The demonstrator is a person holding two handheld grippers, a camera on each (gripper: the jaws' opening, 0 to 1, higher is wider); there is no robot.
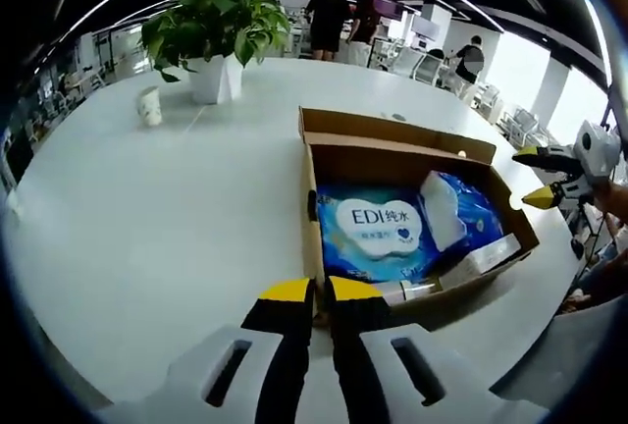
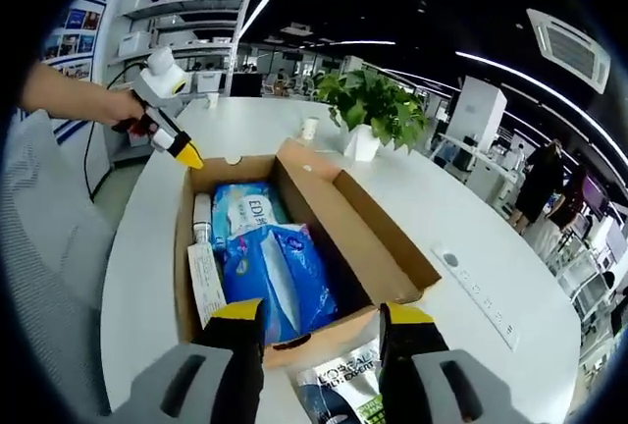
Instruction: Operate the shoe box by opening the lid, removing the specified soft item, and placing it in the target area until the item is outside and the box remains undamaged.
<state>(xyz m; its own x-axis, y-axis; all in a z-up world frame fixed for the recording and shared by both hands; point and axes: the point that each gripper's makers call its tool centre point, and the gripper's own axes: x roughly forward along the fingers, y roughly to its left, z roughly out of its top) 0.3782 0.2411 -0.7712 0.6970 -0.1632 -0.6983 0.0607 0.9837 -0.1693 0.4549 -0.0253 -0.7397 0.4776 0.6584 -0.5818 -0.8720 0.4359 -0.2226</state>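
The brown cardboard shoe box lies open on the white table, its lid folded back. Inside are a blue "EDI" wipes pack, a crumpled blue soft pack and a long white carton. My left gripper hovers at one short end of the box, jaws together and holding nothing. In the right gripper view the box runs away from me, with the soft pack nearest and the wipes pack behind it. My right gripper stands open over the box's near end.
A dark printed pouch lies on the table under my right gripper. A potted plant and a paper cup stand farther back. A white power strip lies beside the box. A grey chair stands at the table's edge; people stand far off.
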